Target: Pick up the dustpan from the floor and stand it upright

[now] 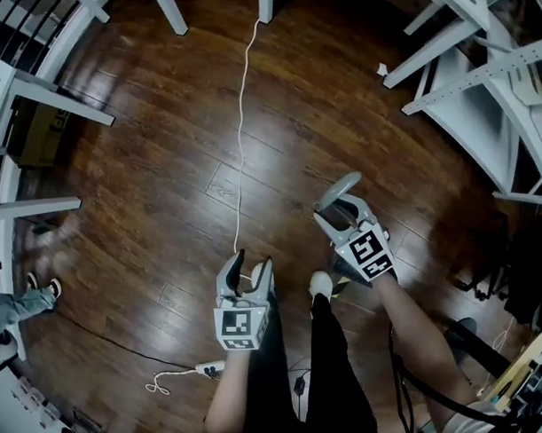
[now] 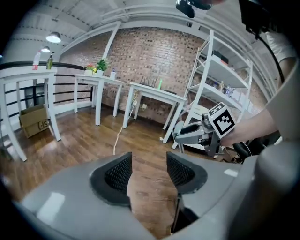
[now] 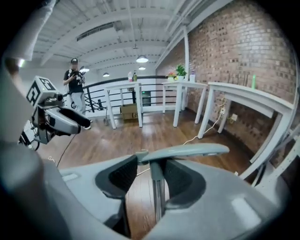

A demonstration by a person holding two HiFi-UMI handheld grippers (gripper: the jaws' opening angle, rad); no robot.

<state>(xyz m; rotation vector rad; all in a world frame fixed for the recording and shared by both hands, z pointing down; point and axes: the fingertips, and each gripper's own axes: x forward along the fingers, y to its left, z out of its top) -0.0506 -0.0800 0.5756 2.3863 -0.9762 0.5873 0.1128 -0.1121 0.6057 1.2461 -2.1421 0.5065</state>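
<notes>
My right gripper (image 1: 335, 209) is raised in front of me and shut on the dustpan's handle. The flat grey grip (image 1: 339, 189) lies across the top of the jaws. In the right gripper view that grip (image 3: 187, 152) sits just above the pads, and the thin metal pole (image 3: 158, 197) runs down between them. I cannot make out the pan itself in any view. My left gripper (image 1: 252, 261) hangs lower and to the left, open, with only bare floor showing between its pads (image 2: 119, 173). The two grippers are apart.
A white cable (image 1: 239, 123) runs along the dark wooden floor (image 1: 145, 171). White table legs (image 1: 36, 99) line the left, and a white shelf rack (image 1: 488, 88) stands at the right. Another person (image 3: 74, 89) stands far off, with a cardboard box (image 2: 33, 123) beside a table.
</notes>
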